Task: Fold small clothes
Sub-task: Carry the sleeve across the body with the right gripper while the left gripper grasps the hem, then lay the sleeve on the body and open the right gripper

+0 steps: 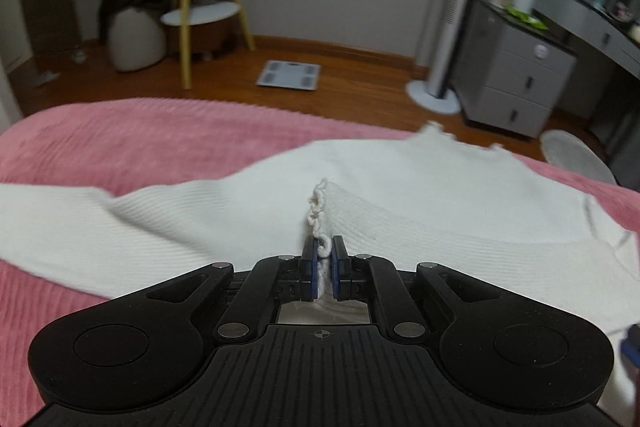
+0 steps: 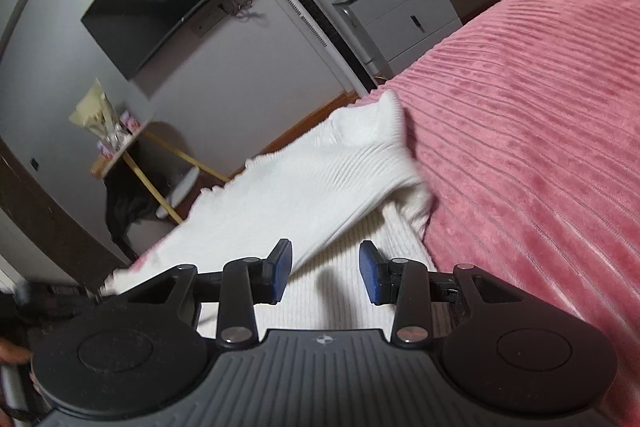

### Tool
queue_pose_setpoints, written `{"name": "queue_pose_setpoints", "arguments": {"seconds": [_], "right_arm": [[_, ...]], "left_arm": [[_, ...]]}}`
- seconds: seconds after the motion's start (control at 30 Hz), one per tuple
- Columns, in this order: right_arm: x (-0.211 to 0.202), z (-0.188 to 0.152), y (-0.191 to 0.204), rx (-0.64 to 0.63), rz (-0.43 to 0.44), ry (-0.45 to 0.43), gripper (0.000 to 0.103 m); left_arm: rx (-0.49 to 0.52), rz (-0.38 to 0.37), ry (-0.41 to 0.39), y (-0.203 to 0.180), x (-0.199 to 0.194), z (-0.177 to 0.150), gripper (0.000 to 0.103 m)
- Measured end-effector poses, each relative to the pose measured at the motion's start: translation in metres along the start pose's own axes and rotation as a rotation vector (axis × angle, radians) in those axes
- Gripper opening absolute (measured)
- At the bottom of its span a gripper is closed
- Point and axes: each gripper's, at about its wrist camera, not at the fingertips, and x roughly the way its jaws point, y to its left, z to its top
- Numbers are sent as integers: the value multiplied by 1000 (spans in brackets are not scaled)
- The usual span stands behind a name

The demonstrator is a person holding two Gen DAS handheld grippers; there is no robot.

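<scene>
A: We note the left gripper first. Its jaws are pressed together on a frilled edge of the white knit sweater, and the pinched fabric rises in a ridge just ahead of the blue pads.

B: Agreed. Where do we log the garment?

A: Spread on the pink ribbed blanket covering the bed. One sleeve trails to the left in the left wrist view; the body lies wide across the middle.

B: We record the right gripper separately. Its jaws stand spread, nothing between the pads, and it hovers over the ribbed knit. We cannot tell whether a pad brushes the cloth.

A: In that view a fold of the sweater is lifted above the flat part, with a ribbed cuff at its far end beside the blanket.

B: Background entries: wooden floor, bathroom scale, tower fan, grey drawer unit.
</scene>
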Motion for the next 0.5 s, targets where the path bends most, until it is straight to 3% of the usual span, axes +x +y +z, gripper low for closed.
{"name": "queue_pose_setpoints", "arguments": {"seconds": [0.13,0.23,0.3,0.4,0.5], "right_arm": [[2,7,-12,105,60,-29,58],[7,14,-28,255,119,-42,58],[14,16,-32,284,113,-41,58],[24,16,-30,249,80,-37,48],[29,16,-28,230,51,-37,22]], "left_arm": [[-15,15,33,11,11,-6,8],[6,15,50,12,19,-13,9],[2,8,56,13,22,-15,9],[-11,-2,45,15,20,-15,9],[-9,5,15,16,17,-14,8]]}}
